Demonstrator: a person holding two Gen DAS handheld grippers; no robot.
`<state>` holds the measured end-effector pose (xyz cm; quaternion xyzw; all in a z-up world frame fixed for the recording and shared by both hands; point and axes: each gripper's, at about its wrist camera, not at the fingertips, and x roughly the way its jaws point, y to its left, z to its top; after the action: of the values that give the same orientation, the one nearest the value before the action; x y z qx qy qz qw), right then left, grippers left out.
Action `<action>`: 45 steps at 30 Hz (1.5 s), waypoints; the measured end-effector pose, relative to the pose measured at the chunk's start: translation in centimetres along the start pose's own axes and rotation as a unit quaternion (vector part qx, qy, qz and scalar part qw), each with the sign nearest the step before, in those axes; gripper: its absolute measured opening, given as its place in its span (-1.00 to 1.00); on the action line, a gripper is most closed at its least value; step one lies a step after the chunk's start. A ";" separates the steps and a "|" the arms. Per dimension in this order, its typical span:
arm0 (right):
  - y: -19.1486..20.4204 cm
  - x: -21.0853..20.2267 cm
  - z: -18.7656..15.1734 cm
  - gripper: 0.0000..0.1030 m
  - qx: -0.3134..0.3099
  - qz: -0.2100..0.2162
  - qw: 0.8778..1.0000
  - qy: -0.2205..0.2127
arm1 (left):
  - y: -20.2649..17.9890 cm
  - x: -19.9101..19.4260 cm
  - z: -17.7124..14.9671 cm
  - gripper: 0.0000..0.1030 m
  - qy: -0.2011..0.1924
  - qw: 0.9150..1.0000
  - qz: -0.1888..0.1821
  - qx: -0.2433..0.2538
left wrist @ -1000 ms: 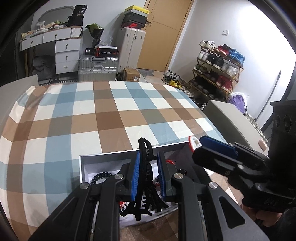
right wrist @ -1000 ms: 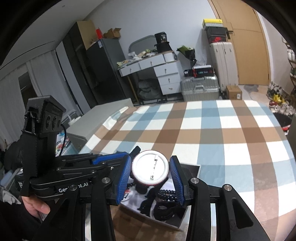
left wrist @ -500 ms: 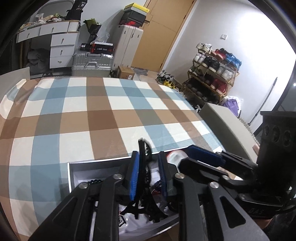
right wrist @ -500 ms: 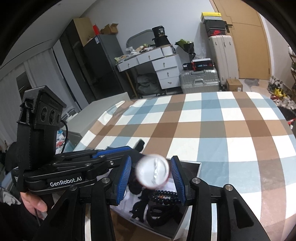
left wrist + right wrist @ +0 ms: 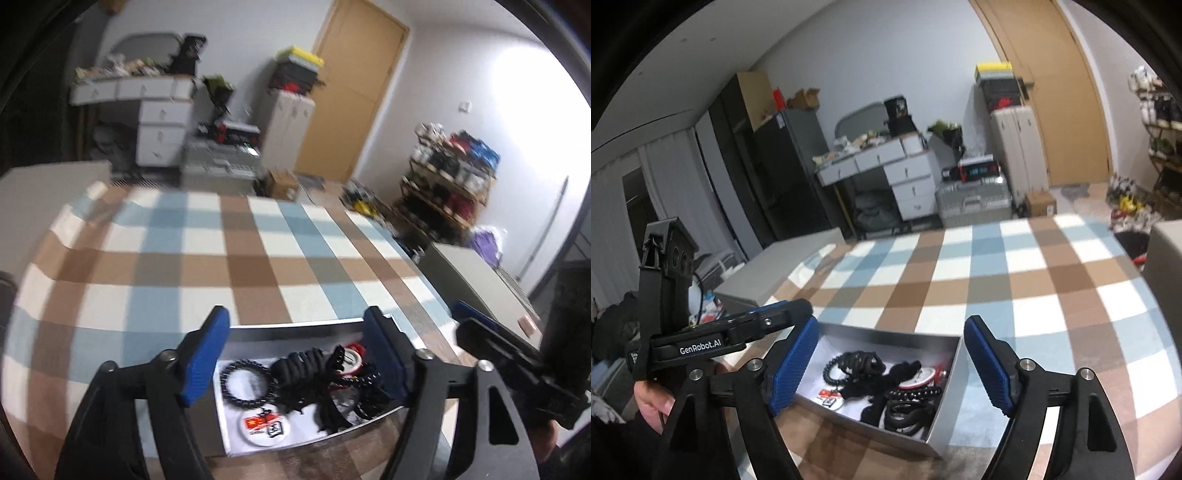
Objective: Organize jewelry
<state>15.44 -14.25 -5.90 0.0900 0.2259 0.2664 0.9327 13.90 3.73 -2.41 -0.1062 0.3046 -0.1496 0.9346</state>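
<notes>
Both grippers stand wide over the open jewelry box, holding nothing

"GenRobot.AI" reads in white on the black body of the left gripper (image 5: 792, 314) at the left of the right-wrist view, where a hand (image 5: 652, 402) grips it; the writing on a round red-and-white badge (image 5: 264, 426) low in the left-wrist view is too blurred to read. The left gripper (image 5: 295, 354) has its blue pads (image 5: 205, 354) far apart and opening, nothing between them and touching nothing. The right gripper (image 5: 890, 365) is likewise opening, released and empty. The grey jewelry box (image 5: 894, 338) sits at lower centre of both views on the checked cloth (image 5: 997, 273), holding a black bead bracelet (image 5: 245, 382), tangled black hair clips (image 5: 886, 376) and a round red-rimmed case (image 5: 923, 376)
</notes>
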 end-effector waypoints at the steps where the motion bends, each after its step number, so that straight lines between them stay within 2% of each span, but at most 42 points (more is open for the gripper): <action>1: 0.3 -0.5 0.0 0.69 -0.003 0.000 1.000 -0.010 | 0.1 -0.3 0.0 0.54 -0.011 1.000 0.005 -0.001; 4: 1.3 -2.2 -0.3 0.96 -0.018 -0.005 0.998 -0.052 | 0.2 -1.9 -0.4 0.60 -0.056 0.998 0.026 0.000; 5: 1.7 -2.8 -0.4 0.98 -0.027 -0.009 0.997 -0.069 | 0.1 -2.6 -0.6 0.62 -0.076 0.996 0.040 0.003; 7: 2.4 -3.6 -0.7 1.00 -0.040 -0.015 0.995 -0.094 | 0.0 -3.4 -1.0 0.68 -0.103 0.993 0.051 0.008; 10: 3.0 -4.4 -1.1 1.00 -0.050 -0.011 0.993 -0.110 | -0.2 -4.3 -1.6 0.98 -0.132 0.989 0.059 0.021; 16: 4.4 -5.8 -2.5 1.00 -0.079 -0.022 0.988 -0.132 | -0.4 -5.2 -2.6 0.98 -0.174 0.979 0.100 0.038; 24: 5.0 -6.5 -4.4 1.00 -0.103 -0.050 0.984 -0.140 | -0.4 -5.5 -4.9 0.98 -0.194 0.971 0.128 0.050; 36: 5.0 -5.8 -6.6 1.00 -0.133 -0.086 0.978 -0.136 | -0.3 -4.5 -7.0 0.98 -0.185 0.968 0.153 0.070; 42: 4.6 -4.7 -6.5 1.00 -0.131 -0.095 0.981 -0.107 | -0.6 -4.4 -7.4 0.98 -0.174 0.970 0.153 0.075; 45: 4.3 -3.1 -6.2 1.00 -0.125 -0.110 0.983 -0.071 | -1.1 -4.0 -7.4 0.98 -0.156 0.971 0.158 0.085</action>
<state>8.18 -12.01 -8.96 -0.0345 0.1326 0.1811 0.9739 6.15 3.26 -5.83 0.0015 0.1537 -0.0071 0.9881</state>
